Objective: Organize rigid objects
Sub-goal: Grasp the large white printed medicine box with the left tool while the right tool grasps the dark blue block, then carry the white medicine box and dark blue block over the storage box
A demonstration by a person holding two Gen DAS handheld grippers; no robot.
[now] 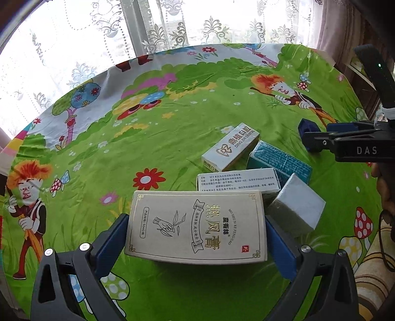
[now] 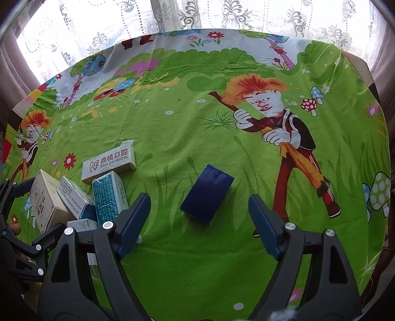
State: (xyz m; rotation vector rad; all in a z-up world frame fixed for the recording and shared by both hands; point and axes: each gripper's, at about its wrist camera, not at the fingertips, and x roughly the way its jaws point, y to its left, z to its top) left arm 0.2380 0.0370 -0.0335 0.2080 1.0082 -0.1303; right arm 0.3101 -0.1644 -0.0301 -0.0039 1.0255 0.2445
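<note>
A large beige box [image 1: 197, 224] with gold print lies flat between the fingers of my left gripper [image 1: 196, 218]. The jaws stand wide, and the blue pads [image 1: 113, 237] flank its two long sides without clearly pressing on them. The same beige box [image 2: 45, 200] shows at the left of the right wrist view. My right gripper [image 2: 198, 197] is open over the cloth. A dark blue box [image 2: 206, 195] lies just ahead between its fingertips, untouched. In the left wrist view, the right gripper [image 1: 318, 138] reaches in from the right.
Beside the beige box are a white dental box [image 1: 230, 148] [image 2: 108, 163], a teal box [image 1: 279, 160] [image 2: 108, 197], a white printed box [image 1: 237, 179] and a grey-white box [image 1: 296, 205]. The round table's green cartoon cloth [image 2: 187, 128] runs back to lace curtains [image 2: 197, 14].
</note>
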